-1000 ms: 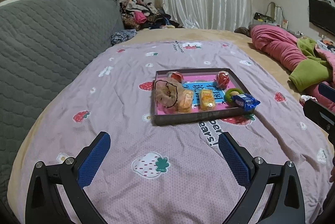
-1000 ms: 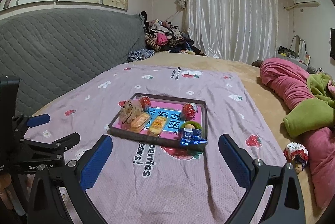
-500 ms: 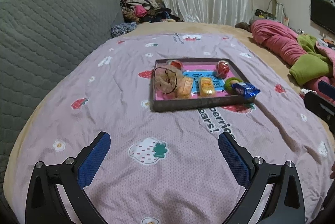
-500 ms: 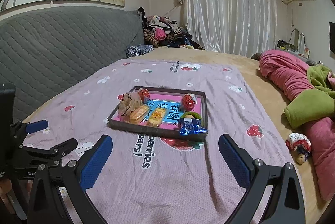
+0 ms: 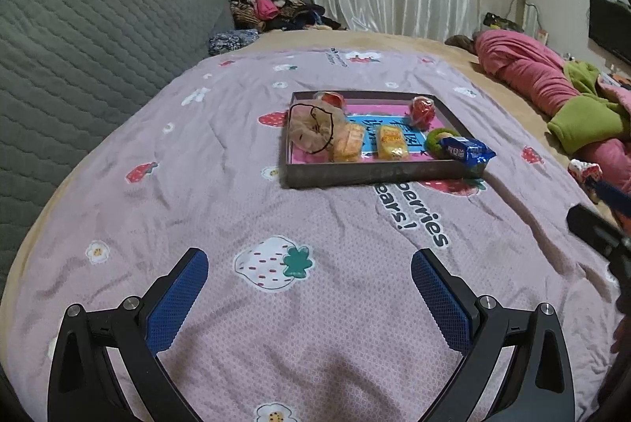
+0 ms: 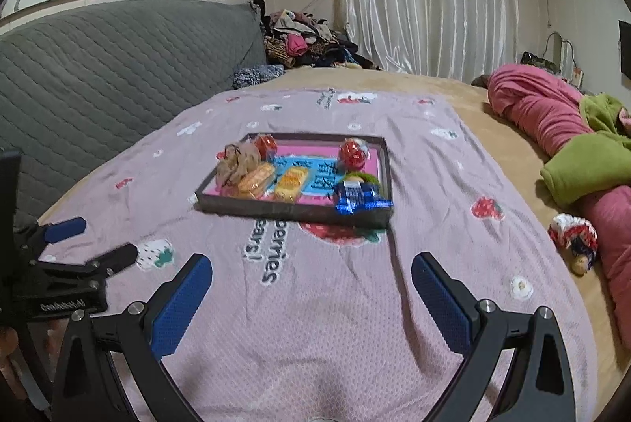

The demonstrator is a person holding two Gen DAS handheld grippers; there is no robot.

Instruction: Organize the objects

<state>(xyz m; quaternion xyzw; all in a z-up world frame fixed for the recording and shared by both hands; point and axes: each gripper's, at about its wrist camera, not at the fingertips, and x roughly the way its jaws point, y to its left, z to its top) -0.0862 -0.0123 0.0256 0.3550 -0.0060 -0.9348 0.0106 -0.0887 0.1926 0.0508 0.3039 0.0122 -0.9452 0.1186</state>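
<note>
A shallow dark tray (image 5: 366, 174) (image 6: 290, 211) sits on the pink strawberry blanket (image 5: 221, 217). It holds a beige scrunchie (image 5: 309, 128) (image 6: 236, 161), two yellow snack packs (image 5: 390, 142) (image 6: 290, 182), two red wrapped balls (image 5: 422, 109) (image 6: 353, 152) and a green ring (image 5: 434, 140). A blue snack packet (image 5: 465, 152) (image 6: 357, 196) rests on the tray's near right corner. My left gripper (image 5: 309, 288) is open and empty, well short of the tray. My right gripper (image 6: 311, 288) is open and empty too, also short of the tray.
A grey quilted headboard (image 5: 79, 39) runs along the left. Pink and green bedding (image 5: 552, 94) (image 6: 572, 146) is bunched at the right. A small doll (image 6: 574, 240) lies by it. Clothes (image 6: 307, 43) are piled at the far end.
Both grippers have drawn back from the tray and stay open. The tray and its contents have not moved.
</note>
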